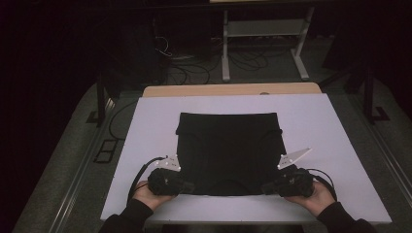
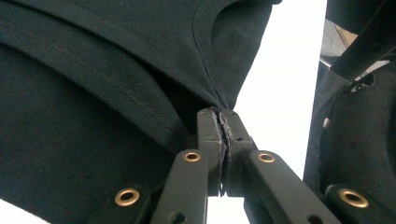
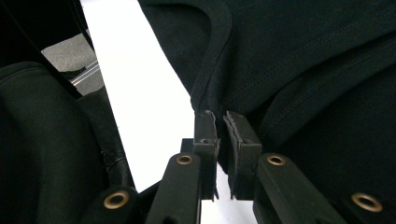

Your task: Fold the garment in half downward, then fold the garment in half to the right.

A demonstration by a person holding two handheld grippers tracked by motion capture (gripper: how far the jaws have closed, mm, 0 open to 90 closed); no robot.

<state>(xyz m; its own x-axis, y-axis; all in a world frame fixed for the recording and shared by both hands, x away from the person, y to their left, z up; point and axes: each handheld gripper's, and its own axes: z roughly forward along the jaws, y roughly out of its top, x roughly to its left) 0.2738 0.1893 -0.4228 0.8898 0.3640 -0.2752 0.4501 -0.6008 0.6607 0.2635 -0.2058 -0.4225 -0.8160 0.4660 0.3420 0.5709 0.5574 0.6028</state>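
Pinching the black garment (image 1: 228, 153) at its two near corners, I have both grippers at the table's (image 1: 330, 145) near edge. The garment lies flat mid-table on the white surface, folded, straight hem on the far side, a curved neckline-like cutout on the near edge between my grippers.

Hard to make out: the high view is dark, black grippers merge with black cloth, so the jaw tips can't be read there. Left gripper (image 1: 187, 186) and right gripper (image 1: 268, 187) show mostly as dark lumps with grey plates on top; my sleeves are cut off at the bottom edge. Room behind the table is nearly black, just a white frame and cables on the floor.

The left gripper view settles it: left gripper (image 2: 223, 116) jaws pressed together on the cloth edge beside the ribbed neckline seam. The right gripper view shows the right gripper (image 3: 219, 119) nearly closed, a thin gap between the pads with cloth edge running into it, gripping a fold by the neckband.

Stitching and layered folds are visible close-up, not from above. Overall garment shape reads from above alone; whether it's a shirt or shorts I can't tell for sure.
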